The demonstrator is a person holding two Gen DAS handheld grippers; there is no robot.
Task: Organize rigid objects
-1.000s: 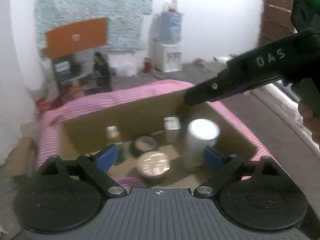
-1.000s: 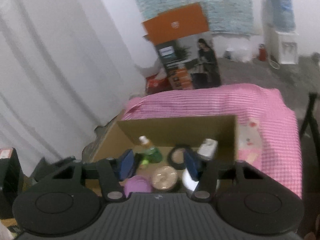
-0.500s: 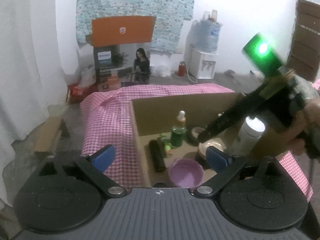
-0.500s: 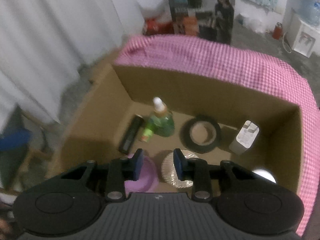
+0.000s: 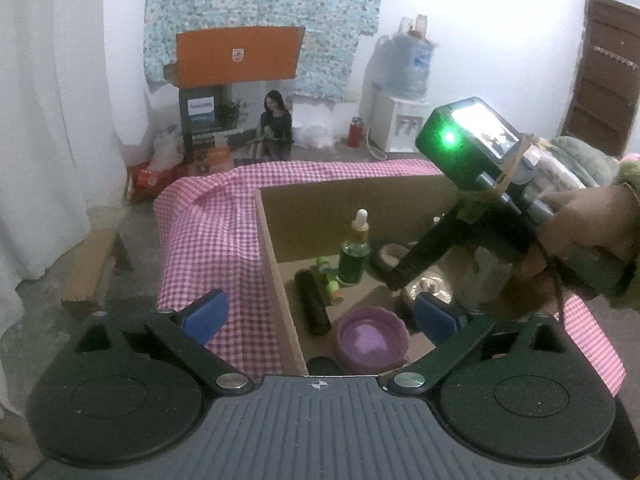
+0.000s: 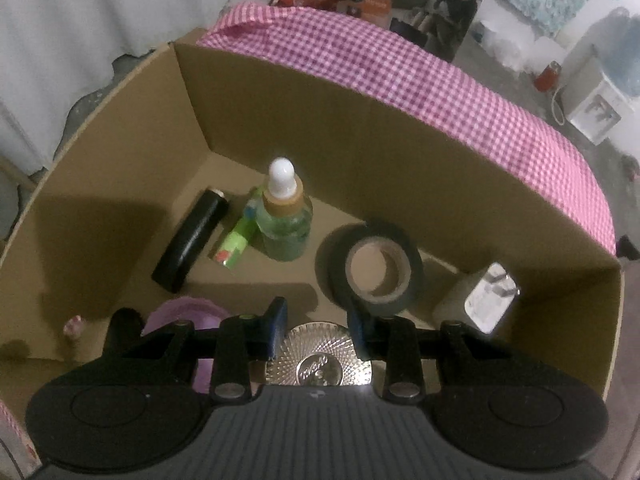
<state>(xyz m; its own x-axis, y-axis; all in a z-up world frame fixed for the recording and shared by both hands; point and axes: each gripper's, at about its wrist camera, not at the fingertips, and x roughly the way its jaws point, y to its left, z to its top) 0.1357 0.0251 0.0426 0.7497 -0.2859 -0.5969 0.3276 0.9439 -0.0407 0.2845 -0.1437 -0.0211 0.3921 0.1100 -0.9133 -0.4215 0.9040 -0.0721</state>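
Dropped deeper into cardboard box since a sec ago, tilted steeply down: right gripper, fingers narrowed, straddling silver embossed lid w/o clear pad contact. Lid on box floor, near wall; tape roll, dropper bottle, black tube, charger beyond. Purple lid just beside. Left gripper swung left, fingers wide apart, empty, over box edge & pink checked cloth. Hand wrapped round right handle.
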